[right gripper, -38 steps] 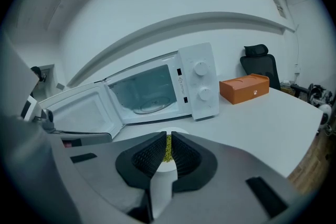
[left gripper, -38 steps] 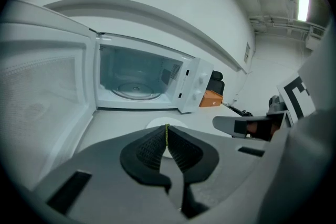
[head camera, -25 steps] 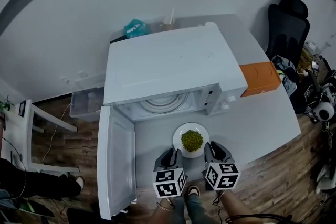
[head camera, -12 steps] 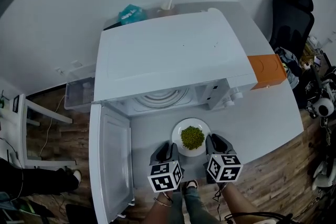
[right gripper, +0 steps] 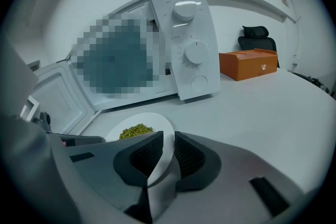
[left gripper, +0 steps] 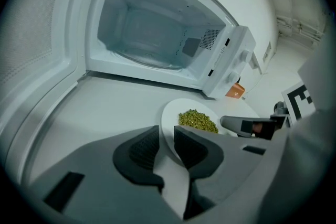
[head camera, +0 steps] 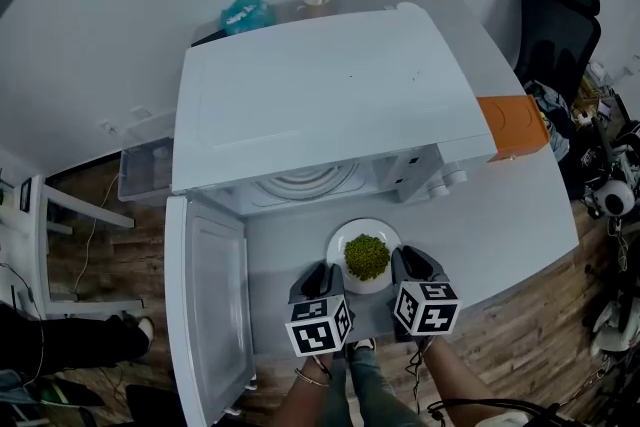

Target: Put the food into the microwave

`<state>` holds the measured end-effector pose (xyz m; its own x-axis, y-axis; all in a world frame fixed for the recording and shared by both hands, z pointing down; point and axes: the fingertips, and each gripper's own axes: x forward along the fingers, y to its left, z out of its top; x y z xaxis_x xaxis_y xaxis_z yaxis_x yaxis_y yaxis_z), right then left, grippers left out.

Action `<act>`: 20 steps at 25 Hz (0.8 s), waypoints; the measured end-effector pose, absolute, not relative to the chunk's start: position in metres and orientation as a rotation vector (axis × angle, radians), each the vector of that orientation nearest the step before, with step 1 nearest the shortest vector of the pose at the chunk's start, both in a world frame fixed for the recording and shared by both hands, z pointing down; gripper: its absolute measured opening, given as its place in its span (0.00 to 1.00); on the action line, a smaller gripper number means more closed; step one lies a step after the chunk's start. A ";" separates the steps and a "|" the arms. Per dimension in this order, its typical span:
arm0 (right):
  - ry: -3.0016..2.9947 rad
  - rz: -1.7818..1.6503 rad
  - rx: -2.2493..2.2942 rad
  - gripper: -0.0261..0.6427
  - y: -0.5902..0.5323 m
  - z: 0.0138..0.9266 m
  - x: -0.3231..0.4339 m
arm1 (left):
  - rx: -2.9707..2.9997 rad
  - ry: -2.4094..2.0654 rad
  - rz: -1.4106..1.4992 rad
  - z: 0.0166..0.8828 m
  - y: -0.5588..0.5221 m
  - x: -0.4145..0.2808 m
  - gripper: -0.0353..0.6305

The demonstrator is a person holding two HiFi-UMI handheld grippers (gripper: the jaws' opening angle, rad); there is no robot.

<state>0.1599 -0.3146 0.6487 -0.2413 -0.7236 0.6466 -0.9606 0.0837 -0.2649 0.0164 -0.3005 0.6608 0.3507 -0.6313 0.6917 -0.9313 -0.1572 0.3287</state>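
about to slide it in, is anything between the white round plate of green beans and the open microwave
Nothing visible: only bare grey tabletop between the white round plate and the white microwave cavity; its door stands swung aside.

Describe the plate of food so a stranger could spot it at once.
A big white microwave stands open on the grey table. Right before its opening is a round white plate. It alone holds a heap of small green beans.
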 end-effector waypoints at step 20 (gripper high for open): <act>-1.973 0.917 1.659 0.12 -0.314 0.653 0.156 | 1.802 -1.368 0.461 0.663 -0.301 0.018 0.16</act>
